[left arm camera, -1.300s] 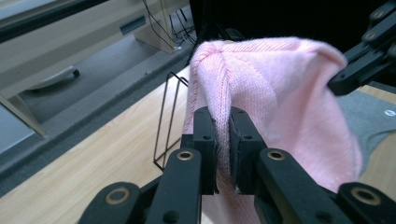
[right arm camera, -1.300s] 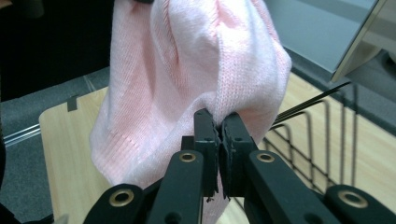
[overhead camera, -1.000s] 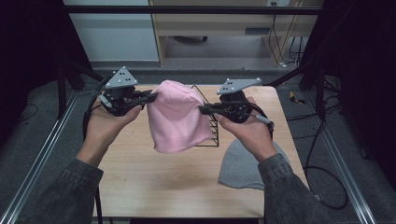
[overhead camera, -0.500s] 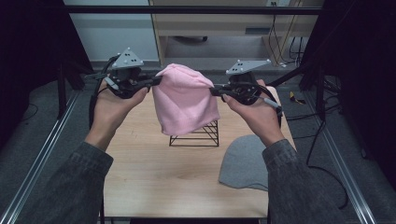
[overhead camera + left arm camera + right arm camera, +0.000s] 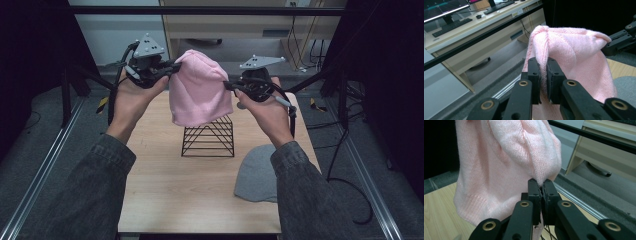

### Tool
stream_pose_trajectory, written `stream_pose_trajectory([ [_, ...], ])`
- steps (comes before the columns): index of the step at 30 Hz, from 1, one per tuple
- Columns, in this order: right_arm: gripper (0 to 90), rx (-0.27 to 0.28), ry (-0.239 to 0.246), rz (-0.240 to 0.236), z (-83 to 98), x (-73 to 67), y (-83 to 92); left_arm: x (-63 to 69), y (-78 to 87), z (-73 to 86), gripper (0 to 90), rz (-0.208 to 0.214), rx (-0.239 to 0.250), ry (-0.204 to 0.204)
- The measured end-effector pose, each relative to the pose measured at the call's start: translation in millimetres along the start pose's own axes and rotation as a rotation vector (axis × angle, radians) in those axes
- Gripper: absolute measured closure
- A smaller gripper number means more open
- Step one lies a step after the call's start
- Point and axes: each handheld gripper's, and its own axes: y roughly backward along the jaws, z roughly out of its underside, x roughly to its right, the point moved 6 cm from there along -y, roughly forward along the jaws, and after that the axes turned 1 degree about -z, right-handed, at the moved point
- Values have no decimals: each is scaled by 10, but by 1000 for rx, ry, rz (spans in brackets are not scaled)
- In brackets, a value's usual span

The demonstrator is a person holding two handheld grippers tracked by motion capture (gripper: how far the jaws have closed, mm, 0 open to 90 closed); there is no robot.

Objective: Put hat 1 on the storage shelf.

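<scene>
High view: both hand-held grippers clamp pink beanie (image 5: 200, 90) above wire rack (image 5: 208, 136); grey beanie (image 5: 257, 172) beside.

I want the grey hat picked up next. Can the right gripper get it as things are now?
Probably not yet: the right gripper is shut on the pink hat. The grey hat lies uncovered on the table, below that forearm.

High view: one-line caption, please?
Both grippers, left and right, hold a pink beanie above a wire rack.
</scene>
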Motion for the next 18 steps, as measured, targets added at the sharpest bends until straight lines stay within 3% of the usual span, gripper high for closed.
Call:
stream_pose_trajectory([
  [6,870,-30,0,21,124,64,-145,-44,-200,98,829,-11,-32,-10],
  [18,868,-42,-28,58,292,224,-313,-68,-469,226,828,-9,-33,9],
])
